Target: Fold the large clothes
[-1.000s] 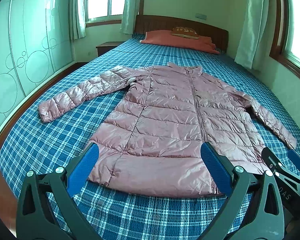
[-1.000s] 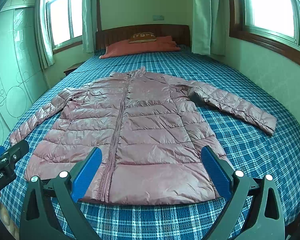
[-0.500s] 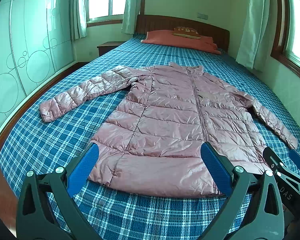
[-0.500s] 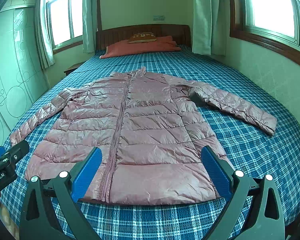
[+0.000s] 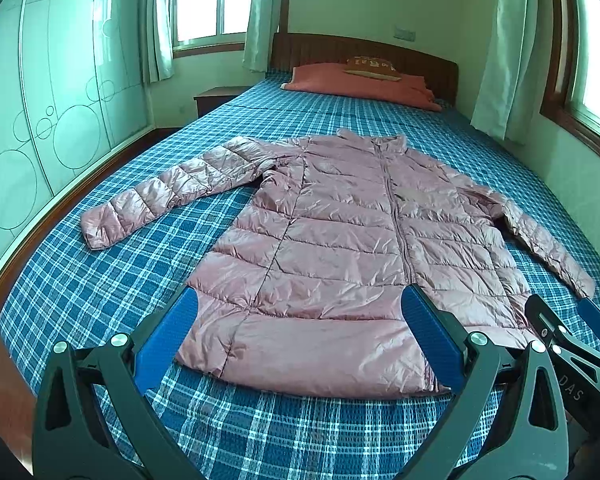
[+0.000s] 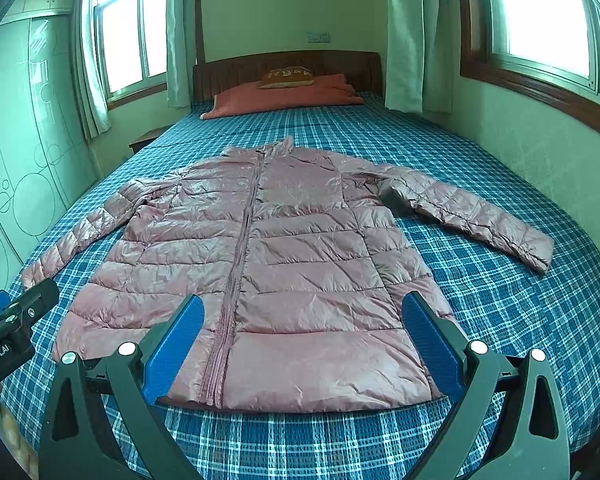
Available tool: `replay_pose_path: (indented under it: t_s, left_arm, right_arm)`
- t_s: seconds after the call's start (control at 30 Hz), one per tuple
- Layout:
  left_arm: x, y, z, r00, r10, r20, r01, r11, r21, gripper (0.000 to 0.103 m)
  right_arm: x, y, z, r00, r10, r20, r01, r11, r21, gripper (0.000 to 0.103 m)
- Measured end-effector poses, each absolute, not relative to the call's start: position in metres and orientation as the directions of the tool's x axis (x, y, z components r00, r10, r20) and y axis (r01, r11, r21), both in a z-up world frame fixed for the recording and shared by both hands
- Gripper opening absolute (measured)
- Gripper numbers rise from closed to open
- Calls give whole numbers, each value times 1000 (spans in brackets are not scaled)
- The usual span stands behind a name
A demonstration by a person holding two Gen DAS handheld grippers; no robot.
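jacket [image 5: 340, 248]: pink quilted puffer, shiny fabric, long cut
state: zipped up, front side up, totally unfolded
pose: flat, both sleeves spread out to the sides, collar toward the headboard
spot: middle of the blue plaid bedspread [image 5: 100, 280], hem near the foot end

In the left wrist view, the right gripper [image 5: 572, 322] is cut off at the lower right edge. The jacket's [image 5: 340, 248] hem corner there hides behind a blue finger [image 5: 430, 338]. The cushion's [image 5: 370, 66] lettering at upper centre is too small to read.
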State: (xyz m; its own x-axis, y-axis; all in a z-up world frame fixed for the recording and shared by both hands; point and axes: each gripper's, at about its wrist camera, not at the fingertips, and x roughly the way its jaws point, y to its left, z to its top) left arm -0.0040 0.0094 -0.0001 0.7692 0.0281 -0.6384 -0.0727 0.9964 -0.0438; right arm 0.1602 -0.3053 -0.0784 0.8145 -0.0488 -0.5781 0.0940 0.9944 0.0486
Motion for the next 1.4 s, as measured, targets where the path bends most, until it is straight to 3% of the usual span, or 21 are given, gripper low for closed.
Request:
replay_pose_path:
  t_s: [0.87,1.2,1.4]
  left_arm:
    - [8,11,-11,748,26,-664,-77,996,-48,101]
    - [52,43,-57,659,-32,-751,-152,973,-175,101]
    - [80,73,-89,619,23,-785,-269,945,-185,101]
  right_arm:
    - [169,-313,-90,796,-37,-604,101,992,72,98]
    - [192,-361,-117,765,-21,-643,171,970,173,98]
    - [211,-447,-138,777,4,-629,275,897,346,98]
